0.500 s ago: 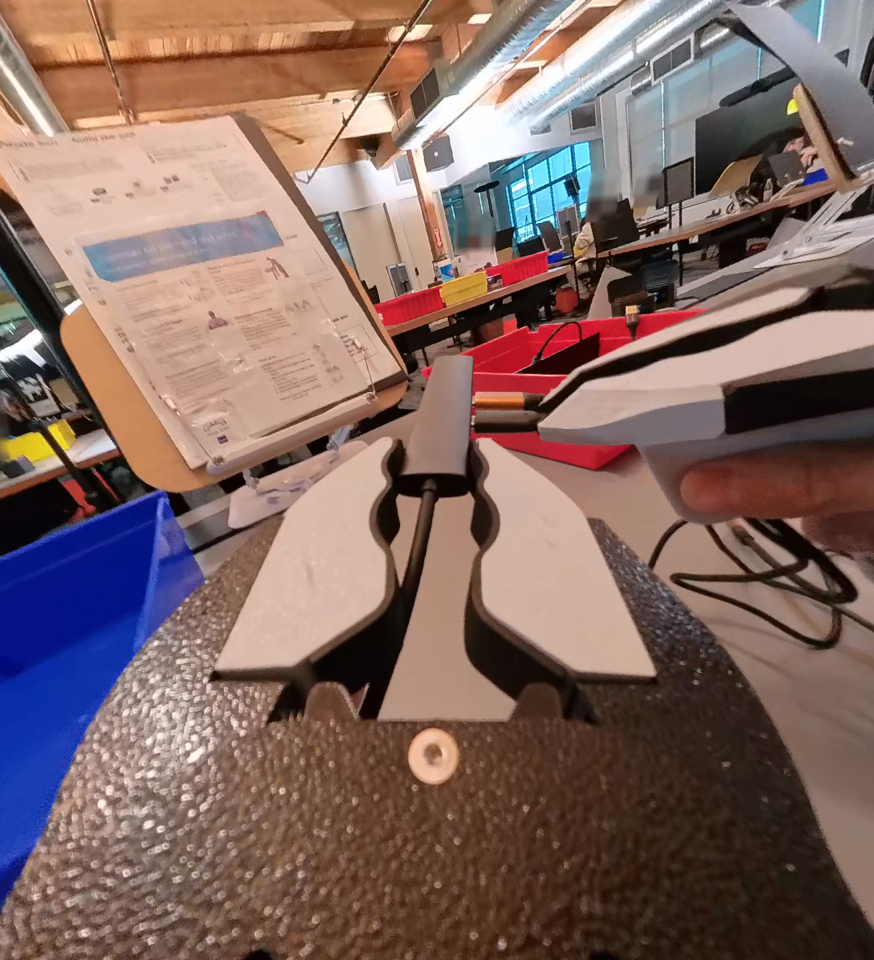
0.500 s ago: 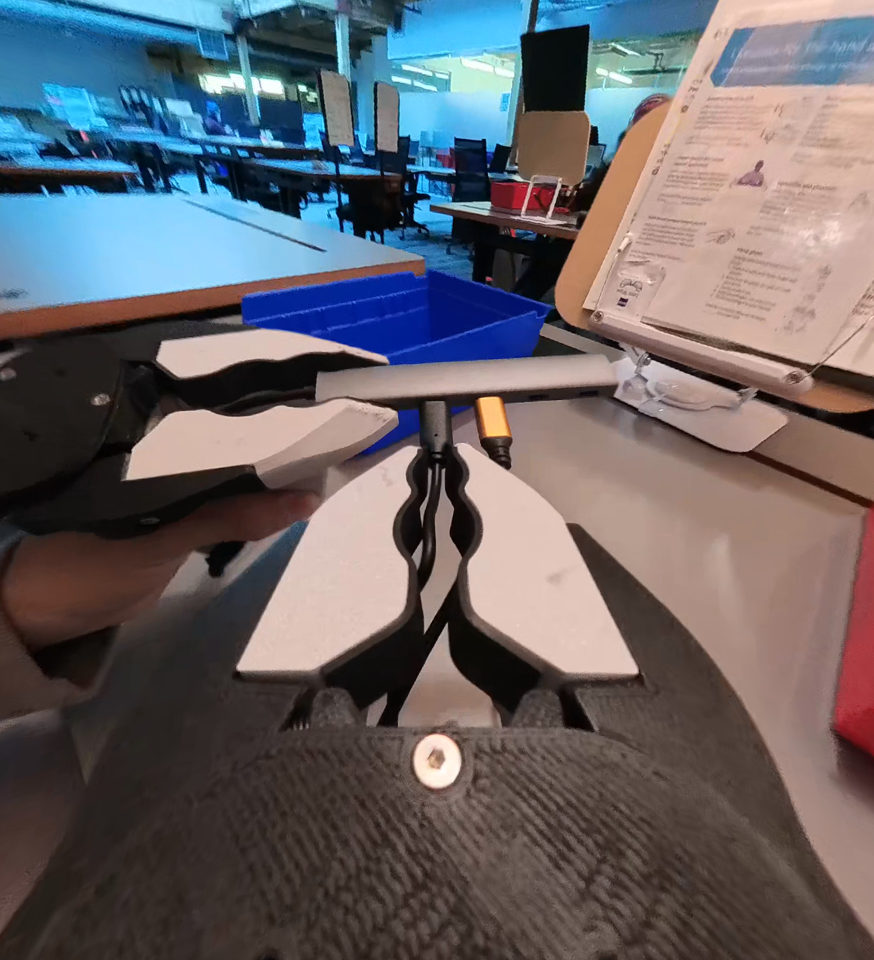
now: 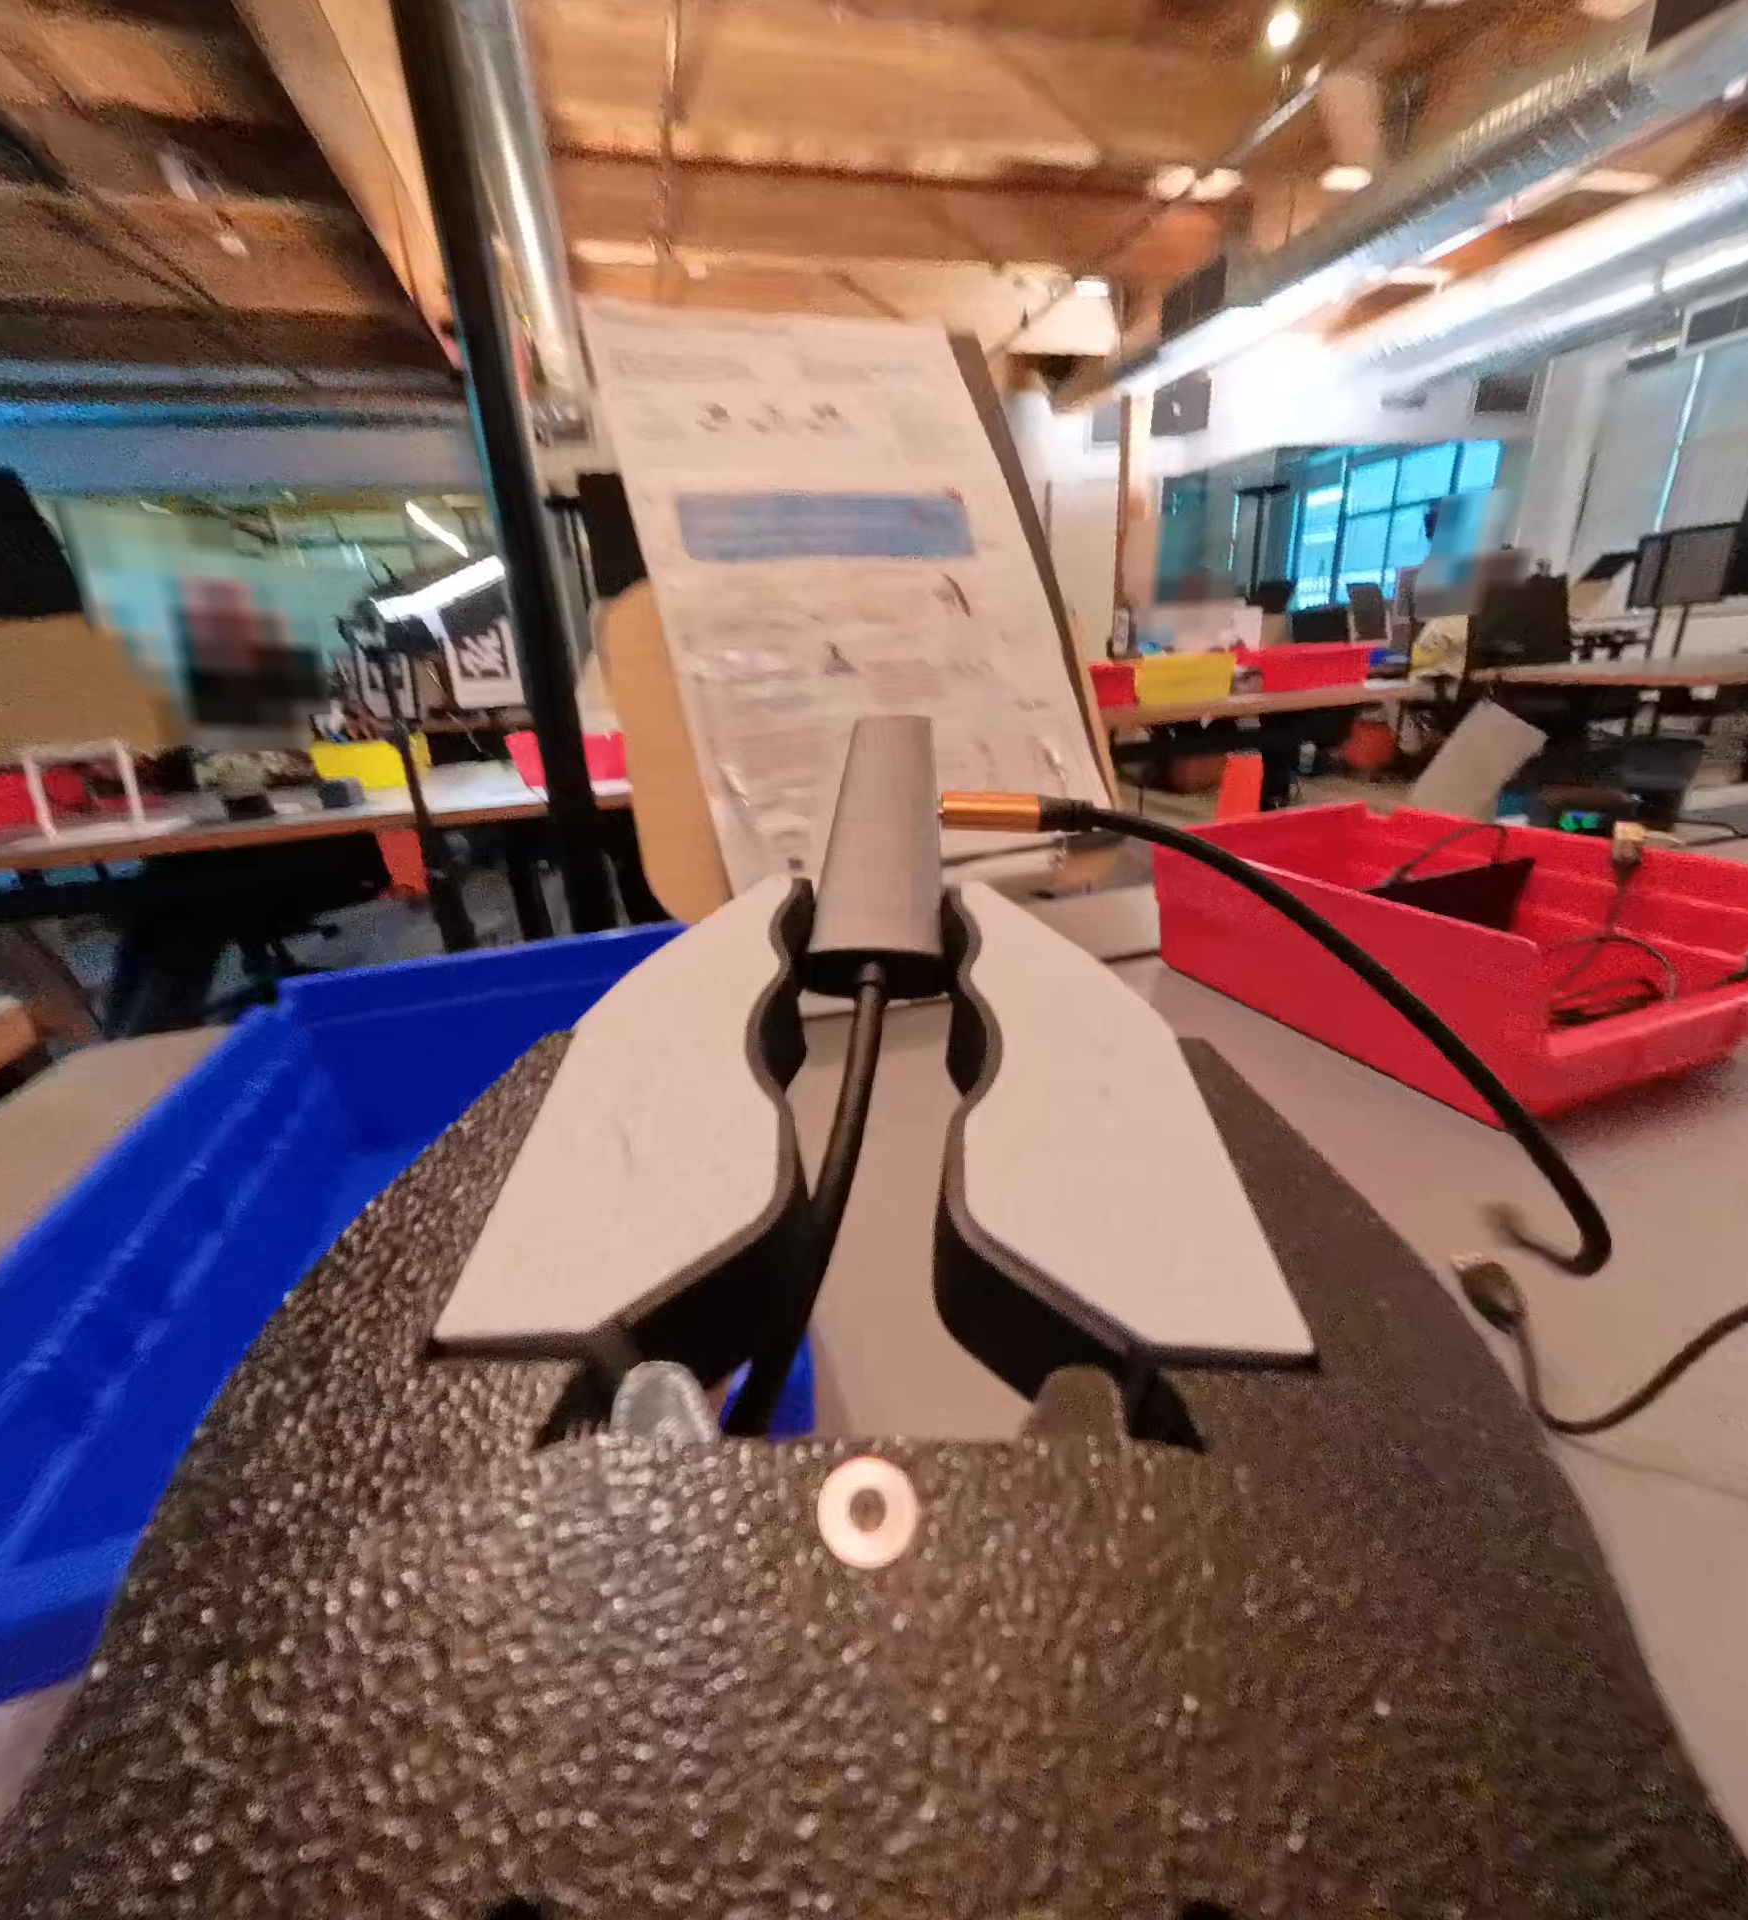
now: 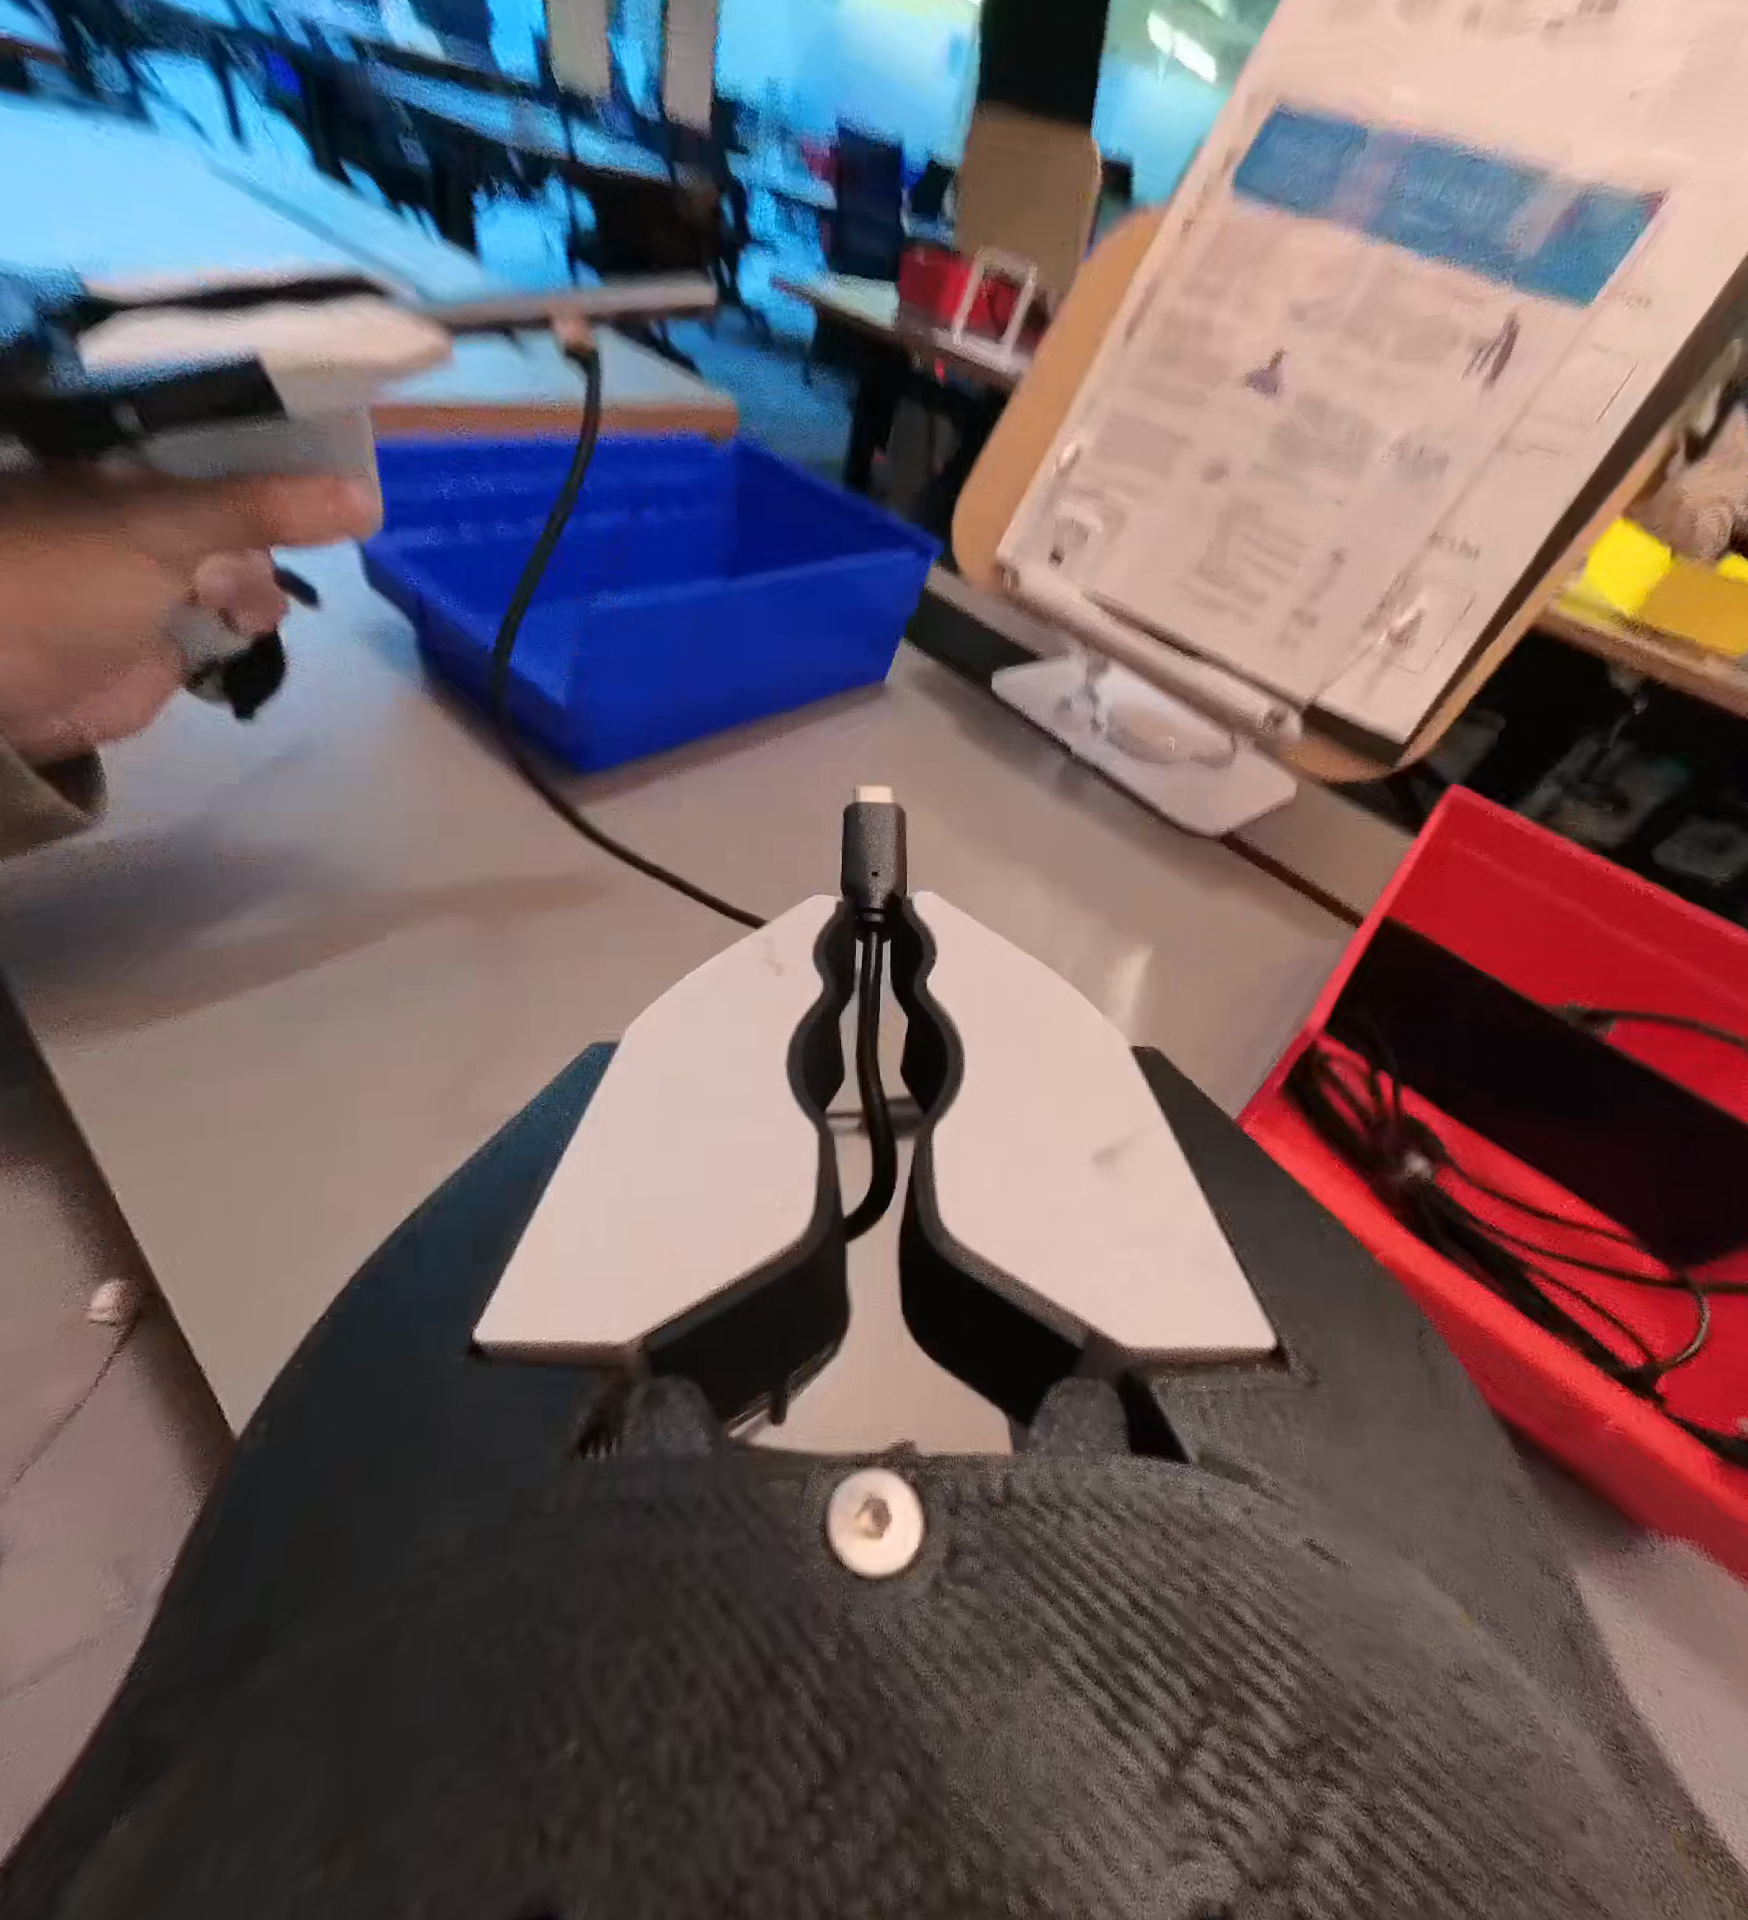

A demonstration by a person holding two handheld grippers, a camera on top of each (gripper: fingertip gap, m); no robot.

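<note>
The grey hub (image 3: pixel 878 831) is pinched at its near end between the tips of the left gripper (image 3: pixel 875 940), raised above the near right edge of the blue bin (image 3: pixel 174 1195). An orange-tipped cable (image 3: pixel 1265 935) leaves its right side and arcs down to open table before the red bin (image 3: pixel 1472 966).

In the right wrist view the right gripper (image 4: pixel 875 914) clamps a black plug (image 4: pixel 875 847) over bare tabletop (image 4: pixel 382 935); the far left gripper, blurred, seems to hold the hub level.

Open workshop: wooden ceiling (image 3: pixel 849 208), silver ducts (image 3: pixel 1576 239), long tables (image 3: pixel 1369 691), windows (image 3: pixel 1369 509).
</note>
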